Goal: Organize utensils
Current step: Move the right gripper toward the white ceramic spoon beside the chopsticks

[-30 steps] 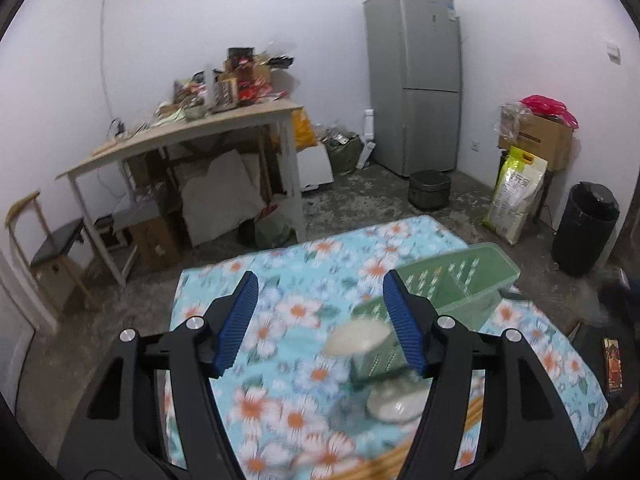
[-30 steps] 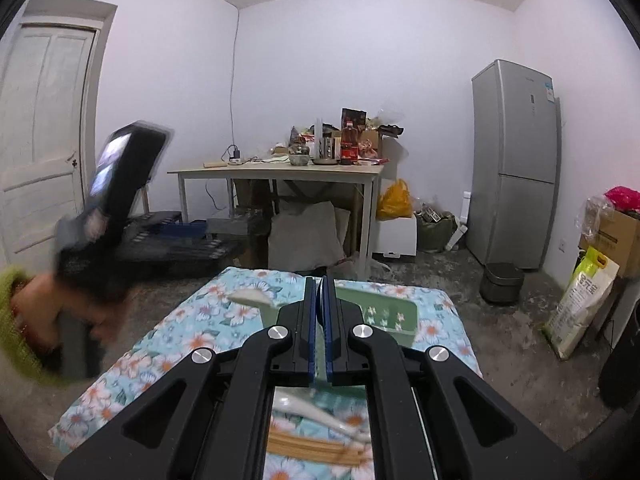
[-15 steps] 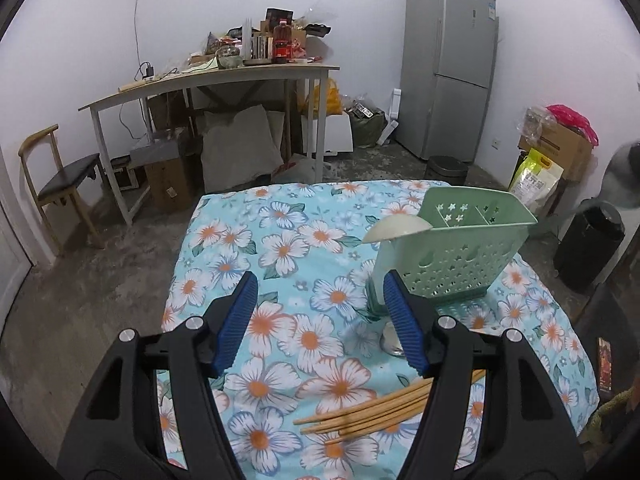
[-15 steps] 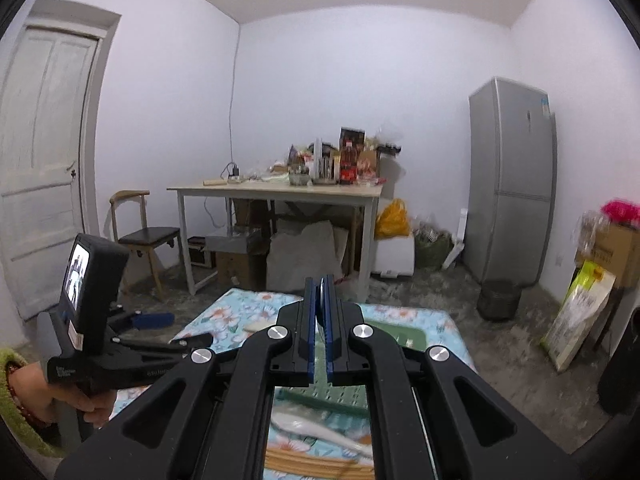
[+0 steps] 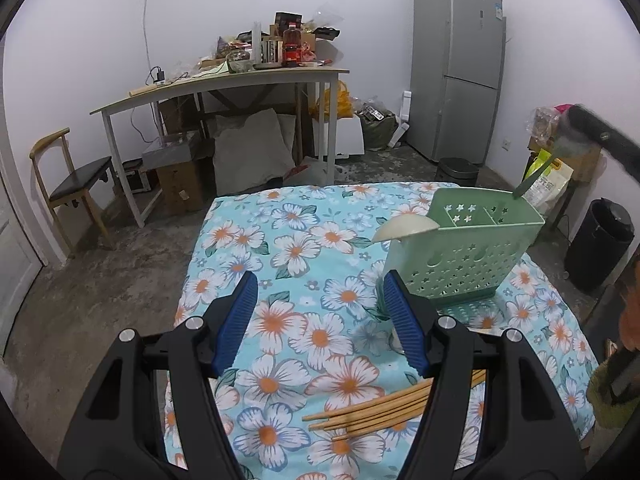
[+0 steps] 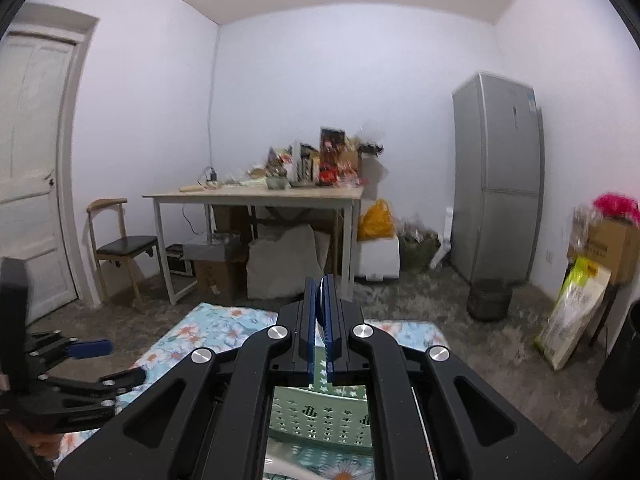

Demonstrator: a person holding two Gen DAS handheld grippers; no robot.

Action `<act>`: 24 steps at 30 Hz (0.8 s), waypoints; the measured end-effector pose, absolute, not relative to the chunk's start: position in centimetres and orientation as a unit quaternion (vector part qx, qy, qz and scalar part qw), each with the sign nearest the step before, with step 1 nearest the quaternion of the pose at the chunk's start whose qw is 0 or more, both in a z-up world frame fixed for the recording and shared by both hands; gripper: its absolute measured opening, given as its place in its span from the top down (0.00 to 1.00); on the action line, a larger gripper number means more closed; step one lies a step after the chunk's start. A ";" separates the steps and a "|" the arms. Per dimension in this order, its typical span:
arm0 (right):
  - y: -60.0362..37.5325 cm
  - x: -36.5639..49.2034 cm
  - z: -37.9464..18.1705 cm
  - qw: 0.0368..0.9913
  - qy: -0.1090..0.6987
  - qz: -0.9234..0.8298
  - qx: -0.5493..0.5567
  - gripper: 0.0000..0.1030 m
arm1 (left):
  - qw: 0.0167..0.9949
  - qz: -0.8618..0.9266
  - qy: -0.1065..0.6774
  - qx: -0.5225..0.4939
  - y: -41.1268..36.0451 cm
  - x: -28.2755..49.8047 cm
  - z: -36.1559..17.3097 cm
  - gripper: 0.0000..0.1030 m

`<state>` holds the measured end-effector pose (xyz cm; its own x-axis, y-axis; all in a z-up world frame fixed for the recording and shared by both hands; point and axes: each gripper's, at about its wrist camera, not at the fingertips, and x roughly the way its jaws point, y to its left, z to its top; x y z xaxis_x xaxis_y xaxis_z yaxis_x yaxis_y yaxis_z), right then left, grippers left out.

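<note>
A green perforated utensil caddy [image 5: 460, 264] stands on the floral tablecloth [image 5: 288, 220]. A white spoon [image 5: 404, 227] leans on its left side. Several wooden chopsticks [image 5: 380, 410] lie near the front edge. My left gripper [image 5: 320, 276] hovers open above the cloth, left of the caddy, with nothing between its pads. My right gripper [image 6: 319, 282] is shut on a thin green utensil [image 6: 320, 300] above the caddy [image 6: 320, 412]. In the left wrist view the right gripper [image 5: 596, 136] is blurred at the far right, and the green utensil's handle [image 5: 534, 178] slants down to the caddy's far corner.
Beyond the table are a cluttered desk [image 5: 224, 80], a wooden chair [image 5: 72, 184], a grey fridge [image 5: 456, 68], a small pot [image 5: 458, 170] on the floor and a black bin [image 5: 604, 244]. A person's sleeve [image 5: 612, 396] is at the right edge.
The right wrist view has swung up from the table toward the room, with its gripper still shut. The left gripper came down toward the cloth, then held still beside the caddy.
</note>
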<state>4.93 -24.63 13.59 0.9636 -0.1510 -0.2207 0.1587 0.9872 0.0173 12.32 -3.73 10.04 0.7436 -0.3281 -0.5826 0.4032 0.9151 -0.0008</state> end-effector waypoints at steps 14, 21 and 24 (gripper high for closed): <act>-30.7 11.1 9.2 0.962 0.214 -0.096 0.143 0.89 | 0.928 -0.186 0.318 0.050 -3.6 12.7 9.4 0.37; -29.7 9.4 10.4 0.971 0.172 -0.102 0.127 0.49 | 0.924 -0.194 0.327 0.036 -3.5 12.9 9.0 0.32; -29.6 8.4 11.0 0.973 0.162 -0.101 0.133 0.47 | 0.925 -0.200 0.322 0.026 -3.5 12.6 9.0 0.28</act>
<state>8.41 -29.56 10.99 0.9272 -0.1541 -0.3415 0.2404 0.9439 0.2265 12.63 -3.47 8.99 0.7131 -0.3534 -0.6054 0.3866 0.9187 -0.0809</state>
